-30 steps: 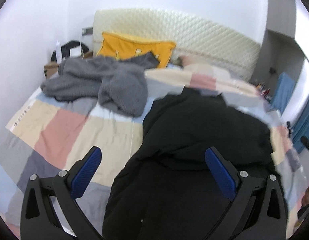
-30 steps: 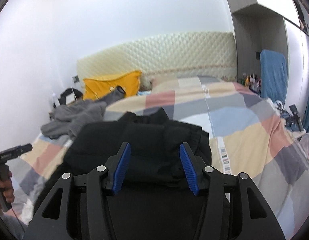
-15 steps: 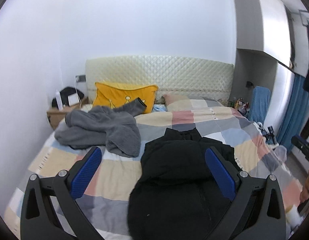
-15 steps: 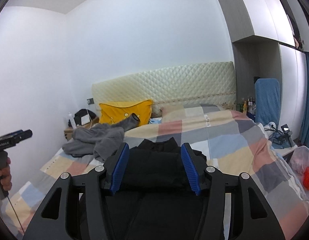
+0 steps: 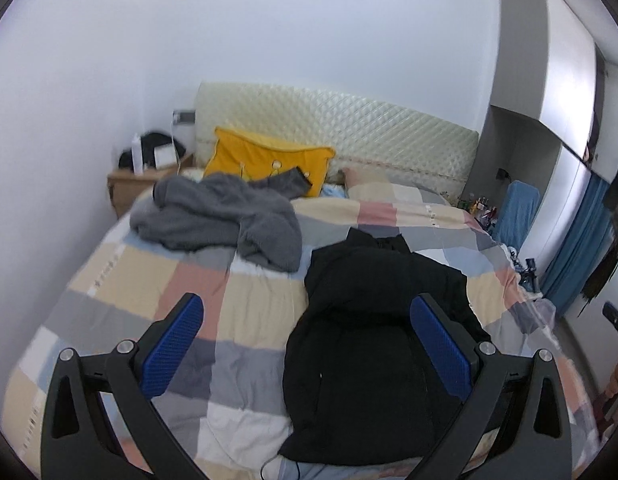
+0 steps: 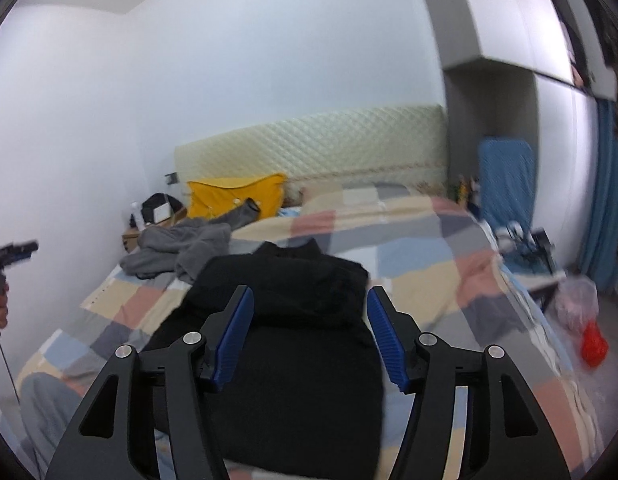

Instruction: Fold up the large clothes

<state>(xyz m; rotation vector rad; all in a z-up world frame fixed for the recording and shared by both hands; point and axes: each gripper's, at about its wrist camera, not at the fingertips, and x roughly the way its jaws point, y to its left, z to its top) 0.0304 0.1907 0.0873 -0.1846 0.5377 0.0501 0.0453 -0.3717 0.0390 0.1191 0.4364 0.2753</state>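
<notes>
Black jacket, left wrist view: the jacket (image 5: 373,340) lies flat on the checked quilt (image 5: 245,320), toward the right half of the bed, its hem at the foot edge and its collar toward the headboard (image 5: 349,128).
Left gripper: the left gripper (image 5: 307,344) is held above the foot edge, blue pads spread wide, nothing between them.
Grey sweater: the sweater (image 5: 225,216) is heaped at the left head corner of the bed, apart from the jacket, with one sleeve over the yellow pillow (image 5: 265,160).
Bedside: a wooden nightstand (image 5: 133,184) stands at the left head corner.
Black jacket, right wrist view: the jacket (image 6: 293,320) fills the near middle of the quilt (image 6: 429,264).
Right gripper: the right gripper (image 6: 309,334) hovers over the jacket, pads parted, holding nothing.
Left gripper again: the left gripper (image 6: 15,250) shows at the left edge of the frame, its opening hard to tell from here.
Floor: a red bag (image 6: 594,345) lies beside the right edge of the bed.
</notes>
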